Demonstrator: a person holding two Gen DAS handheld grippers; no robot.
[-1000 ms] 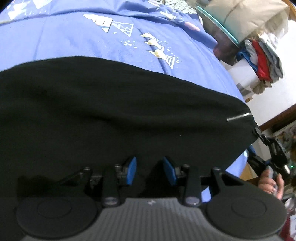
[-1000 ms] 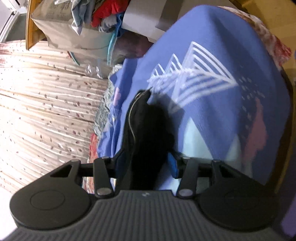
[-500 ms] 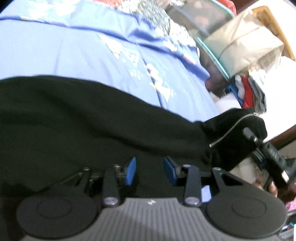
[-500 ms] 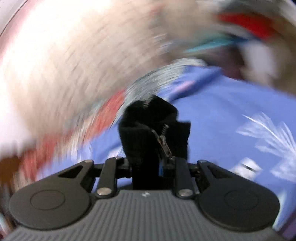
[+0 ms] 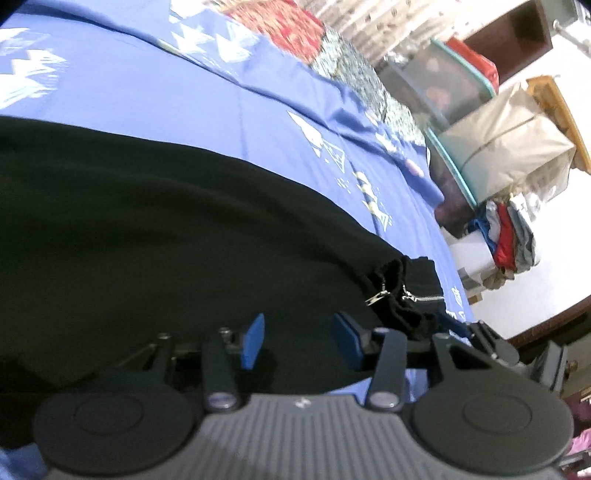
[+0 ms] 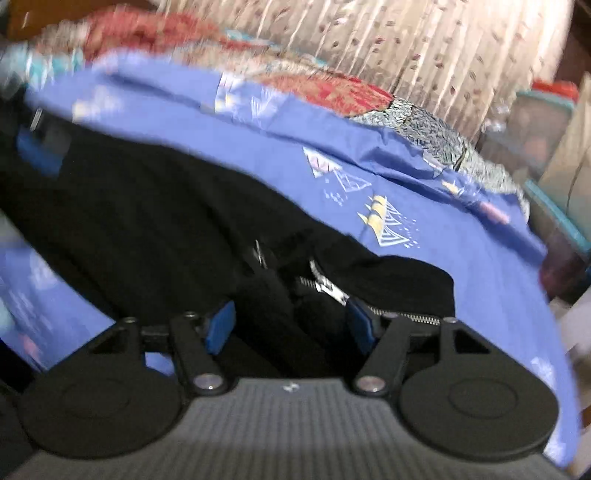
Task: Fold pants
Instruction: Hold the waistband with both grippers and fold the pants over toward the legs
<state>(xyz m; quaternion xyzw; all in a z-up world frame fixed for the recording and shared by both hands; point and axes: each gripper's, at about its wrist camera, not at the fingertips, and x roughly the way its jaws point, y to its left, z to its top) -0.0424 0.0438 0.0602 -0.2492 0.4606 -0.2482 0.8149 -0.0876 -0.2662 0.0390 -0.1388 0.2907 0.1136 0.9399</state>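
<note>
A: What is the black fabric pair of pants [image 5: 155, 236] lying on?

B: It is lying spread across a bed under a blue cotton bedsheet printed with white and yellow triangles [image 5: 207, 96]; beyond the sheet a red and grey patterned quilt [image 5: 288, 29] is showing; a silver zipper [image 5: 410, 295] is glinting at the bunched corner of the pants on the right.

A: And the room around it?

B: A cream pleated curtain with small dark flecks [image 6: 424, 48] is hanging behind the bed; to the right a clear plastic storage box with a teal rim [image 5: 443, 85] is sitting beside a beige fabric bag [image 5: 506, 144]; below them a pile of folded red, blue and grey clothes [image 5: 509, 236] is resting on something white.

A: How are the tools standing?

B: The left hand-held gripper [image 5: 299, 341] is hovering over the near edge of the pants with its blue pads wide apart and nothing between them; the right hand-held gripper [image 6: 291, 325] is also spread wide, with the zippered corner [image 6: 328, 288] bunching in the gap; that view is blurred, so I cannot tell whether its pads are touching the cloth.
</note>
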